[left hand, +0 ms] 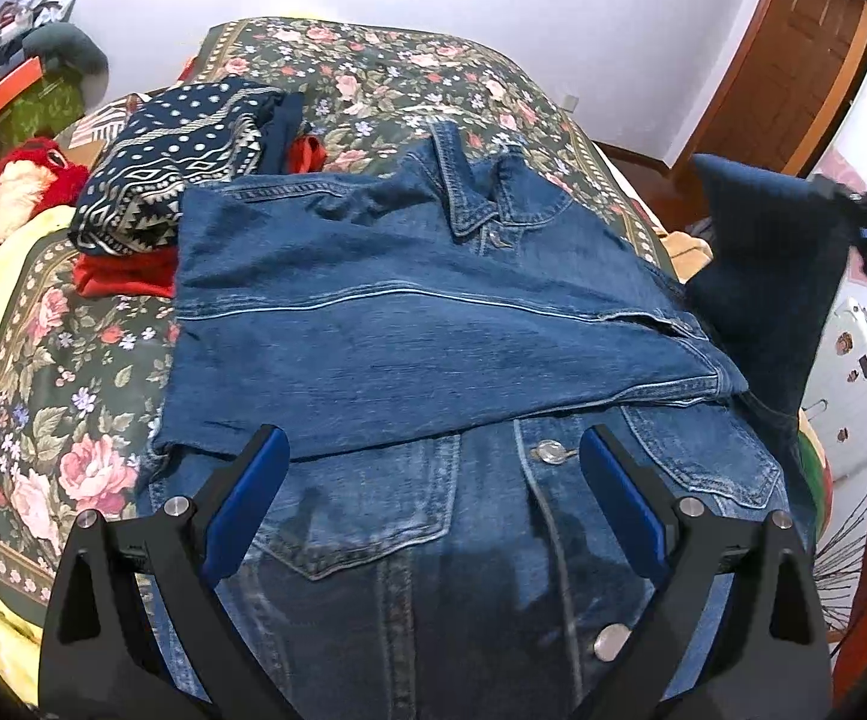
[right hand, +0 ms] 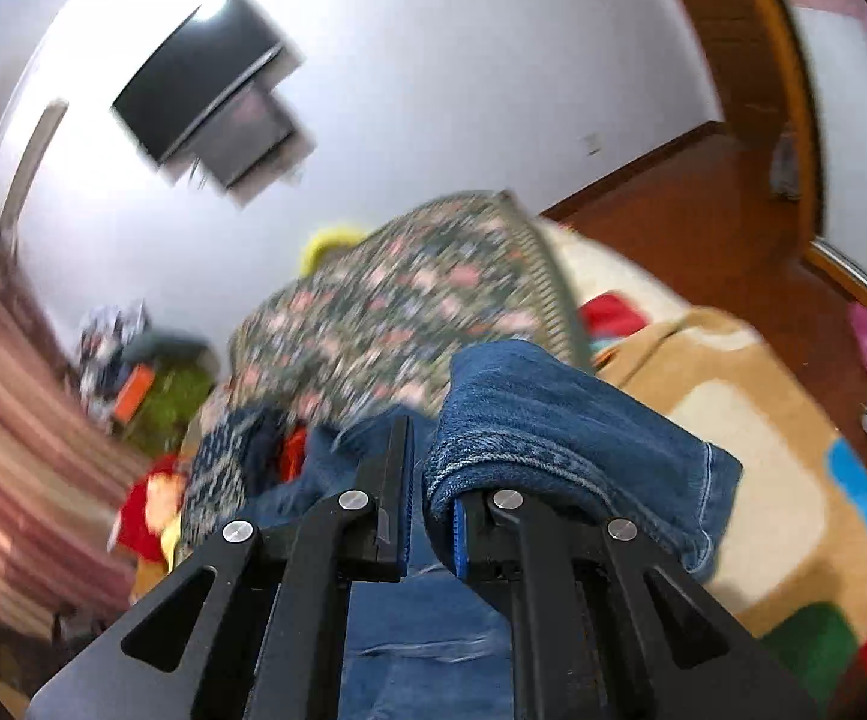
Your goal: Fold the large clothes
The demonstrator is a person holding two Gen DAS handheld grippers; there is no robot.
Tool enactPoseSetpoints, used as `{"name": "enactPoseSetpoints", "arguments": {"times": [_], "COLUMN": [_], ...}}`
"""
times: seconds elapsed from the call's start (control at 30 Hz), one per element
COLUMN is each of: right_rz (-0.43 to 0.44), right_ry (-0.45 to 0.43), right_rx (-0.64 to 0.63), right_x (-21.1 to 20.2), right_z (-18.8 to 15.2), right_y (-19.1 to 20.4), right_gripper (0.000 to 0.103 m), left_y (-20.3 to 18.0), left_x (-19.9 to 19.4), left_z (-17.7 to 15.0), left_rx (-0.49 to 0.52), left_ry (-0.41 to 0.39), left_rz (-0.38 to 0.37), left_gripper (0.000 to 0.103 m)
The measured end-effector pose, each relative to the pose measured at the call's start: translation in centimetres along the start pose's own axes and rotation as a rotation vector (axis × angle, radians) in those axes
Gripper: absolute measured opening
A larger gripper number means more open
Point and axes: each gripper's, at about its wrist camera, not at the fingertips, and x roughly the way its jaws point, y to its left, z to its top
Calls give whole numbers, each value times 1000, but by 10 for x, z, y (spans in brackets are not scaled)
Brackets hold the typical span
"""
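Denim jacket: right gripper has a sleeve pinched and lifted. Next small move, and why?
Probably carry the sleeve across the denim jacket and lay it over the folded part. The right gripper is shut on the sleeve's cuff end, held up off the jacket's right side, while the other side already lies folded over the chest. The left gripper hangs open above the front, holding nothing.

No readable text anywhere.

Motion-blurred floral bedspread (right hand: pixel 397 312)

A floral bedspread (left hand: pixel 373 72) fills the frame's middle. A red plush toy (left hand: pixel 7 204) lies at left, a wooden door (left hand: pixel 793 54) at upper right.
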Motion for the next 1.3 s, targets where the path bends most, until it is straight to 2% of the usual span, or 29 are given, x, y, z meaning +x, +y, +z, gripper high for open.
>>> {"name": "enactPoseSetpoints", "arguments": {"times": [0.27,0.33,0.43,0.53,0.6,0.67,0.83,0.93,1.13,1.3], "right_rz": [-4,-21,-71,-32,-14,-1,28,-21,-166,-245], "right_ry": [273,352,389,428,432,435,414,329,186,131], "right_rx": [-87,-116,-186,-201,-201,-206,-146,-130,-107,-28], "right_x": [78,89,91,88,83,78,56,33,-8,-35], "right_z": [-66,-85,-103,-112,-114,-113,-102,-90,-69,-60], "right_y": [29,32,42,42,42,42,25,6,-36,-75], "right_gripper": [9,13,16,38,52,55,56,67,68,68], "left_y": [25,28,32,31,27,22,-4,-26,-86,-143], "left_x": [-3,-2,-2,-2,-2,-3,-8,-10,-9,5], "left_z": [-10,-12,-15,-16,-15,-12,2,15,42,57], "left_rx": [-47,-48,-45,-45,-38,-23,41,86,223,345], "left_ry": [7,12,17,22,21,18,-6,-27,-65,-68], "left_rz": [5,9,21,26,26,28,28,17,-27,-70], "left_gripper": [98,98,98,98,98,98,98,98,98,98]}}
